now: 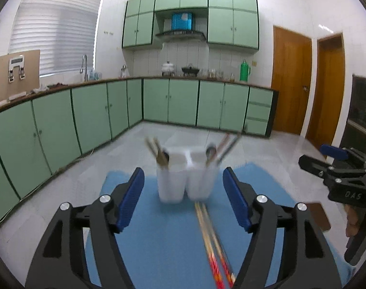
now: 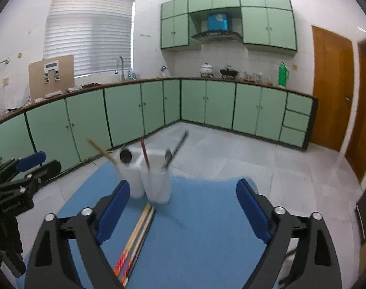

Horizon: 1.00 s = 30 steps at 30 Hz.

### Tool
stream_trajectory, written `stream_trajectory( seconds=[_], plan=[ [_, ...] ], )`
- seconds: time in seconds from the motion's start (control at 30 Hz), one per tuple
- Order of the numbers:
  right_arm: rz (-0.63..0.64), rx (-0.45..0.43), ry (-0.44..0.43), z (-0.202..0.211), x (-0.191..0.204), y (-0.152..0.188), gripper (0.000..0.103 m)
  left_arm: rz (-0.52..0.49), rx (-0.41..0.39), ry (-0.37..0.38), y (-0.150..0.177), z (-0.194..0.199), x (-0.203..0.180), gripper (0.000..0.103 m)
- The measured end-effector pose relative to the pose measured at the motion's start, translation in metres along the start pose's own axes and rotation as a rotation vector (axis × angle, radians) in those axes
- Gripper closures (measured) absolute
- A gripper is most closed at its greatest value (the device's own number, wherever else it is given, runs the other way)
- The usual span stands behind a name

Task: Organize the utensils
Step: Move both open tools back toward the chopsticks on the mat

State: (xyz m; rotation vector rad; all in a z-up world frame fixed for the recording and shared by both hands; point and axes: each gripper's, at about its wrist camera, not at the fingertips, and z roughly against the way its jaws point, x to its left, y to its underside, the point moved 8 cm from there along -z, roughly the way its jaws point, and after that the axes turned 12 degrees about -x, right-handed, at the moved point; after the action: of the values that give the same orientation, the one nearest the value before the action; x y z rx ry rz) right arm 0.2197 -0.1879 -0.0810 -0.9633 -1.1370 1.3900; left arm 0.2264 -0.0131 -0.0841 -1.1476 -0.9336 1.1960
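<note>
A pair of chopsticks (image 1: 213, 245) lies flat on the blue mat (image 1: 163, 240), running from just under my left gripper (image 1: 184, 198) forward to the foot of the two white utensil cups (image 1: 187, 180). In the right wrist view the same chopsticks (image 2: 137, 236) sit just inside my right gripper's (image 2: 183, 210) left finger, their far tips almost touching the nearer cup (image 2: 158, 185). The red-patterned ends point back towards me.

The two cups stand side by side, touching, straight ahead of both grippers. The left cup (image 1: 170, 180) holds light wooden sticks and a dark-headed utensil, all leaning left. The right cup (image 1: 202, 180) holds a metal spoon (image 1: 210, 153) and more chopsticks leaning right. Motion blur hides finer detail.

Both of my grippers have their blue pads (image 1: 132, 198) spread wide apart with nothing between them. My right gripper (image 1: 337, 166) shows at the right edge of the left view, off the mat's side; my left one (image 2: 26, 168) shows at the left edge of the right view.

The mat lies on a pale tabletop (image 2: 291, 180). Beyond it run green kitchen cabinets (image 1: 91, 110), a range hood (image 1: 180, 33) and wooden doors (image 1: 291, 82).
</note>
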Motion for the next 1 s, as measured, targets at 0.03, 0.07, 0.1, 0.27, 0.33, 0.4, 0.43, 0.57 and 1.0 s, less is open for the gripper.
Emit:
stream_trajectory(
  seconds=[0.03,0.07,0.1,0.27,0.33,0.4,0.43,0.57,1.0],
  plan=[
    [-0.016,0.016,0.007,0.004,0.0,0.014,0.012,-0.002,0.03,-0.002,0.017,0.002,0.0,0.034],
    [-0.027,0.031,0.007,0.007,0.002,0.023,0.012,-0.002,0.056,-0.003,0.03,0.005,0.0,0.034],
    [-0.044,0.062,0.005,0.009,0.003,0.04,0.012,-0.006,0.075,-0.006,0.045,0.009,0.001,0.034],
    [-0.065,0.155,0.02,0.016,0.012,0.097,0.012,-0.017,0.212,-0.026,0.11,0.011,0.009,0.034],
    [-0.069,0.187,0.025,0.018,0.016,0.116,0.012,-0.019,0.262,-0.031,0.131,0.011,0.014,0.034],
    [-0.076,0.23,0.034,0.018,0.02,0.133,0.012,-0.015,0.314,-0.038,0.15,0.012,0.02,0.034],
    [-0.089,0.257,0.026,0.018,0.023,0.144,0.012,-0.015,0.334,-0.046,0.158,0.013,0.024,0.034],
    [-0.08,0.323,0.01,0.018,0.035,0.171,0.012,-0.008,0.386,-0.063,0.174,0.015,0.032,0.034],
    [0.051,0.423,-0.046,0.01,0.079,0.205,0.027,-0.01,0.426,-0.08,0.184,0.017,0.038,0.033]
  ],
)
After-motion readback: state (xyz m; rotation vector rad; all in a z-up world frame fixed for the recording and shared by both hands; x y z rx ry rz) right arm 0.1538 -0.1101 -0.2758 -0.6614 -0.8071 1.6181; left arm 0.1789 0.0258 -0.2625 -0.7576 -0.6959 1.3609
